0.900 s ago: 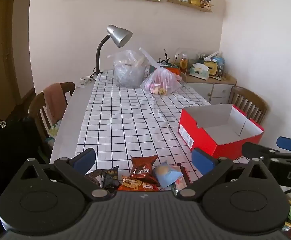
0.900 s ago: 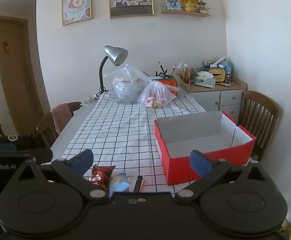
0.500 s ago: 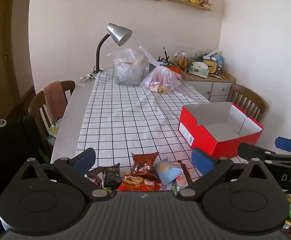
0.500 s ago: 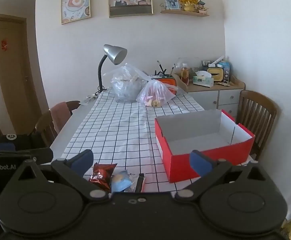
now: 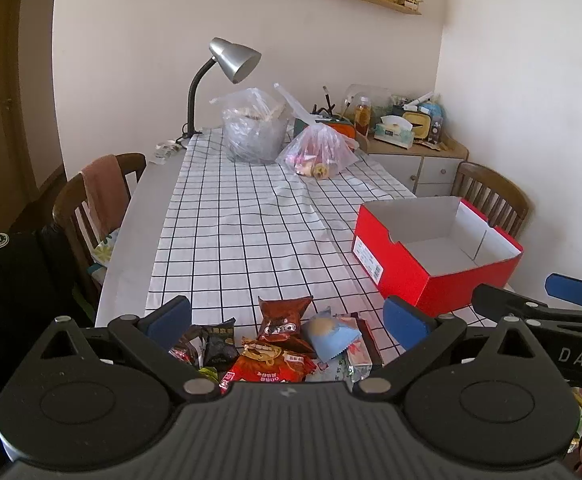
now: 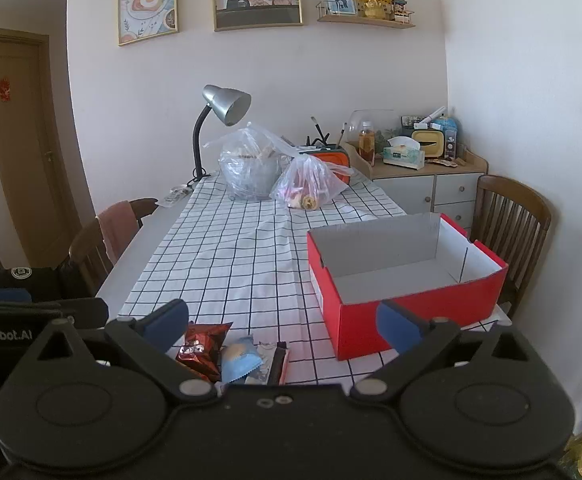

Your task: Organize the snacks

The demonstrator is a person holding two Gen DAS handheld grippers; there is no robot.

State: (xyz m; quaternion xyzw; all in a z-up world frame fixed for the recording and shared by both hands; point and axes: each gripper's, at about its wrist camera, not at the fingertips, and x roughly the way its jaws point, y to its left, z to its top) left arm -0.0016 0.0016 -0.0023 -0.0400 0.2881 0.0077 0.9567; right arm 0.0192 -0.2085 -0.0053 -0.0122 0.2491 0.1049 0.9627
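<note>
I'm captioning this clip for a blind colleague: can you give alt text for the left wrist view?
The open left gripper hovers over a pile of snack packets at the near edge of a checked tablecloth. An empty red cardboard box sits to the right, the right gripper beside it.

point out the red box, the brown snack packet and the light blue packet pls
red box [image 6: 415, 320]: right wrist view, on its red front wall.
brown snack packet [image 5: 285, 320]: left wrist view, middle of the packet face.
light blue packet [image 5: 333, 338]: left wrist view, on its blue lower half.
</note>
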